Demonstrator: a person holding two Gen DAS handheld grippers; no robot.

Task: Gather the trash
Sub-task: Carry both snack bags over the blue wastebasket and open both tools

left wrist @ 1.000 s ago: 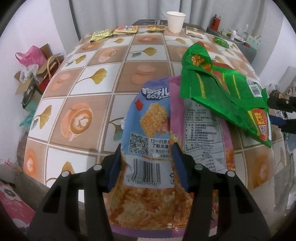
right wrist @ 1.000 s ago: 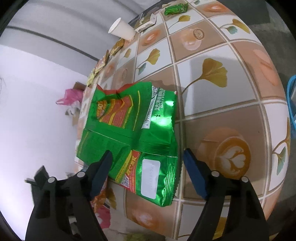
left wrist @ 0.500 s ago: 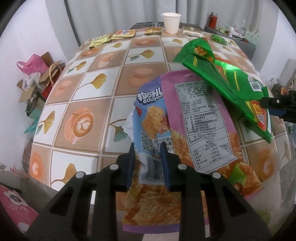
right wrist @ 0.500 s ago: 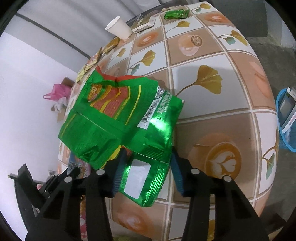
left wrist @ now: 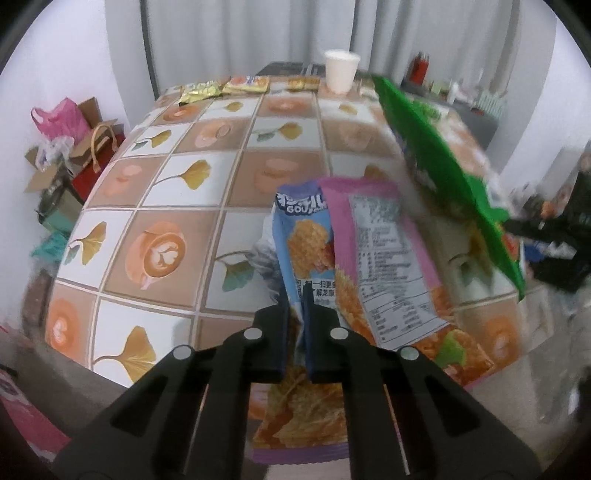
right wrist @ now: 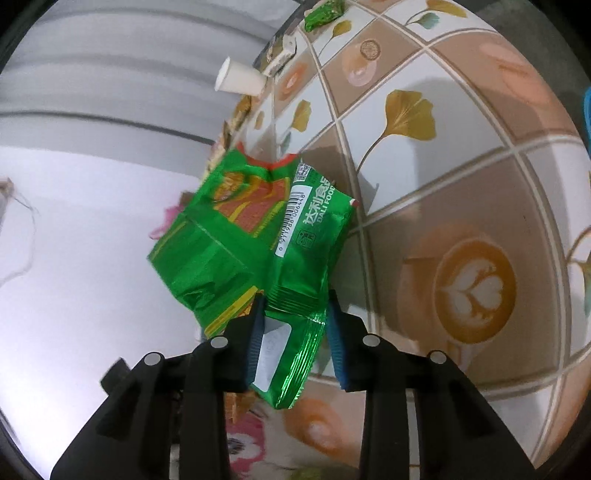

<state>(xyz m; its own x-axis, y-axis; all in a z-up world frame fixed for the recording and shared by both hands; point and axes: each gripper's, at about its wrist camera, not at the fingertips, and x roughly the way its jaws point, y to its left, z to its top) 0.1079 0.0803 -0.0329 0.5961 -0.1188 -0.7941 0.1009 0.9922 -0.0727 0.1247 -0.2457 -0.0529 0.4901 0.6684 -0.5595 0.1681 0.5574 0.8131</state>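
My left gripper [left wrist: 298, 314] is shut on a blue and purple snack bag [left wrist: 373, 266], pinched at its lower middle and lifted over the near table edge. My right gripper [right wrist: 295, 325] is shut on the lower end of a green snack bag [right wrist: 255, 243], held up off the table; the bag also shows in the left wrist view [left wrist: 443, 166], raised at the right. A white paper cup [left wrist: 341, 75] stands at the far edge, also in the right wrist view [right wrist: 238, 79]. Several small wrappers [left wrist: 225, 86] lie along the far edge.
The table [left wrist: 159, 192] has a tiled cloth with coffee and leaf prints. Bags and boxes [left wrist: 66, 147] sit on the floor at the left. A small green wrapper [right wrist: 325, 13] and a pack [right wrist: 280, 61] lie at the far side. A dark sideboard with bottles [left wrist: 424, 72] stands behind.
My left gripper closed fully on the blue and purple bag and lifted it. My right gripper closed on the green bag and raised it off the table.
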